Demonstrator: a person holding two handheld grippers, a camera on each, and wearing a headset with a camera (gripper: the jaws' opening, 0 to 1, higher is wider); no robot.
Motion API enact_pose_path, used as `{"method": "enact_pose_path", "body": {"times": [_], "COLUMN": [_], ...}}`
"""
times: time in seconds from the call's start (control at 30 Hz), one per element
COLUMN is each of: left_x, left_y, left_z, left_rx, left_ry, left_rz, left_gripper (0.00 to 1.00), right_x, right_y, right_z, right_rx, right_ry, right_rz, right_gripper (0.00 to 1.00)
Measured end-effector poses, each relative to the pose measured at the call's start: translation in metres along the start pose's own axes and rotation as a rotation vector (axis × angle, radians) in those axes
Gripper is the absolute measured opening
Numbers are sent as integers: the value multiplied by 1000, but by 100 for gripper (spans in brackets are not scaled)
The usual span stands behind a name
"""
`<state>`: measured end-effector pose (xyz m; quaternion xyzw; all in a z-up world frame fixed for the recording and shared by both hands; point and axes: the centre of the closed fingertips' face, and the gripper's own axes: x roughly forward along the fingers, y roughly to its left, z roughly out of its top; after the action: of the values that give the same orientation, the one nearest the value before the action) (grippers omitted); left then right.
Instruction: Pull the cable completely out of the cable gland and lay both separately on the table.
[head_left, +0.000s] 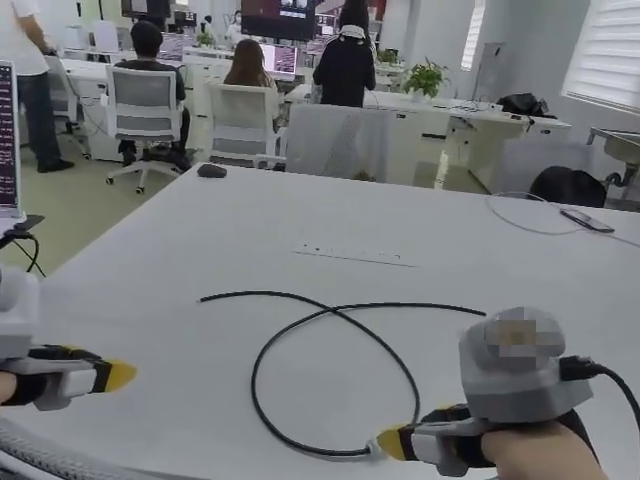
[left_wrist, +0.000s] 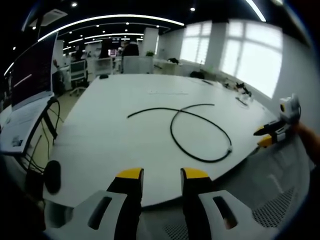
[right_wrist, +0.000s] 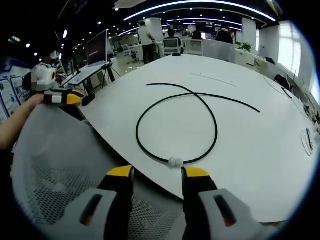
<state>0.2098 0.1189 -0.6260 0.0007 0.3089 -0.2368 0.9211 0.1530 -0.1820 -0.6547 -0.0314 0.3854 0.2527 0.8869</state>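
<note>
Head view: the black cable lies looped on the white table. The cable gland sits on its near end, just beside the right gripper.

Left gripper view: the left gripper jaws stand apart, empty.

Right gripper view: jaws apart, empty, with the gland just ahead.

Big white table runs out ahead of both sets of fingers. Way past the left gripper's fingers a dark mouse sits near the far edge. Well beyond the right gripper's fingers, off to the right, lies a phone. A grey mesh chair back is right under the right fingers. Further back are office chairs, people and a plant.
</note>
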Motion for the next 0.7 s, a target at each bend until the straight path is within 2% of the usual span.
{"method": "enact_pose_path", "body": {"times": [0.27,0.37,0.4,0.43,0.47,0.57,0.7], "left_x": [1,-1,0,1,2,5,5], "left_y": [1,-4,-3,-4,-5,-8,-8], "left_z": [4,11,8,-1,-3,6,3], "left_rx": [-11,-17,-15,4,21,11,11], "left_ry": [-18,-72,-55,9,26,-17,0], "left_rz": [-6,-33,-31,-34,-38,-55,-48], "left_gripper": [29,29,29,29,29,28,28], "right_x": [0,1,1,1,1,0,0], "right_y": [2,3,3,3,3,2,-1], "right_z": [-2,-1,-2,-4,-4,-1,0], "right_rx": [-5,-3,-3,-3,-5,-6,-3], "right_ry": [13,10,16,25,28,8,0], "right_rz": [10,17,19,21,21,14,7], "right_gripper": [40,40,41,41,41,40,40]}}
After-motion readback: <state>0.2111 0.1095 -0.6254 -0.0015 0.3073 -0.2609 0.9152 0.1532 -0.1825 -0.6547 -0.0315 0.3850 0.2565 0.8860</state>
